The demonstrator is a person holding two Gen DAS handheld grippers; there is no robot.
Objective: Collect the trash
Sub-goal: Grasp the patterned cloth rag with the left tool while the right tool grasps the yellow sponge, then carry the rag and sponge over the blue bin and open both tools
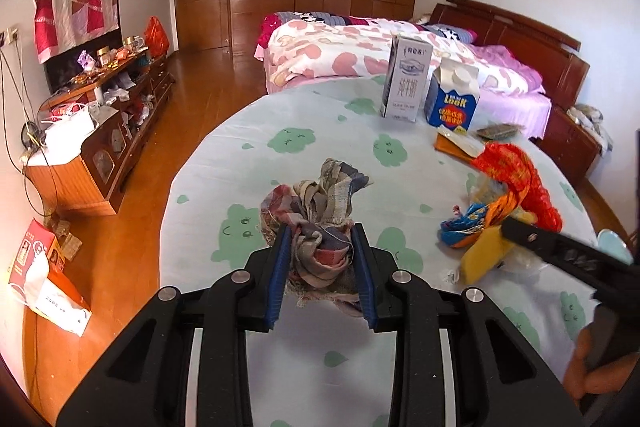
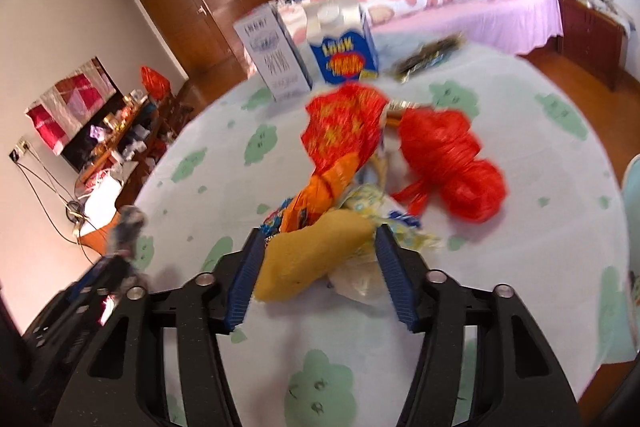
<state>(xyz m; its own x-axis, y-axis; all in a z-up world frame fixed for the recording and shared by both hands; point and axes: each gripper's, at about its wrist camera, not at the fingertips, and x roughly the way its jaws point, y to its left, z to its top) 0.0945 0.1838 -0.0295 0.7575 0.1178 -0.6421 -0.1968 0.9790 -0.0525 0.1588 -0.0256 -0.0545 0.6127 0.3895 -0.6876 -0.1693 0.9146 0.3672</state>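
In the left wrist view, the left gripper (image 1: 322, 267) had its 2 blue-padded jaws pinching a crumpled plaid cloth rag (image 1: 318, 219) over a round table covered in a pale cloth printed with green clouds (image 1: 304, 131). Behind stood a tall white milk carton (image 1: 407, 79) and a blue carton with a white cap (image 1: 452, 99). In the right wrist view, blurred by motion, the right gripper (image 2: 320, 267) had its jaws spread around a yellow wrapper (image 2: 312, 259) at the near end of a trash pile, with a red plastic bag (image 2: 452, 163) just beyond. To do this well, the jaws probably needed to close fully on the wrapper, not the tablecloth, before lifting.
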